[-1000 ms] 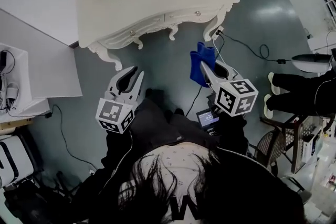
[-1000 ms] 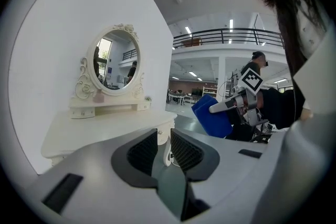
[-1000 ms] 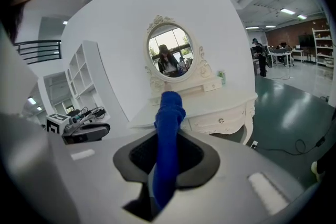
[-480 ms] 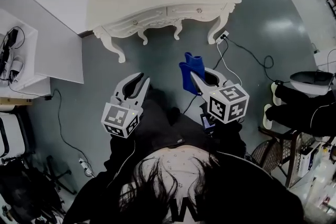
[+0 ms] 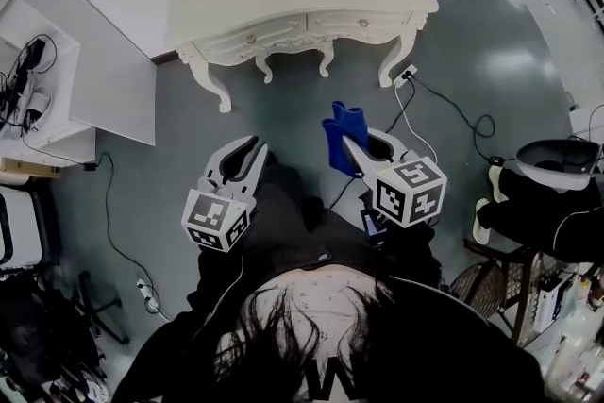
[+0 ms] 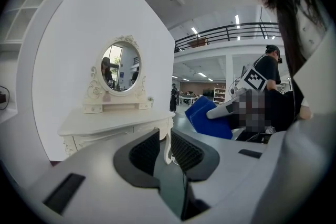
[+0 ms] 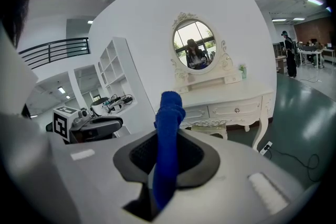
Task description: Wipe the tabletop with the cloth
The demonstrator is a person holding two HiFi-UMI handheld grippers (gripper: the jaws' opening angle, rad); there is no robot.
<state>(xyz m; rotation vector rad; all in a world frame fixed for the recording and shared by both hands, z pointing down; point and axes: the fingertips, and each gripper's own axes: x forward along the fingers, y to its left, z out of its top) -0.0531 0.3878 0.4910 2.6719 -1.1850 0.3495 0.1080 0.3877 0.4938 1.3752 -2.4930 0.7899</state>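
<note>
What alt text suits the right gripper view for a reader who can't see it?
The right gripper is shut on a blue cloth that stands up between its jaws. Beyond stands a white dressing table with an oval mirror.

Two grippers: the left gripper (image 5: 242,150) and the right gripper (image 5: 364,144). One blue cloth (image 5: 342,133), between the right fingers. Ahead of the fingers, one table (image 5: 302,0) with two drawers and one mirror (image 7: 195,52).

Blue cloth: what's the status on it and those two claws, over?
Right gripper shut on blue cloth, held in air. Left gripper jaws slightly apart, empty. White dressing table ahead, untouched. Only grey floor between.
</note>
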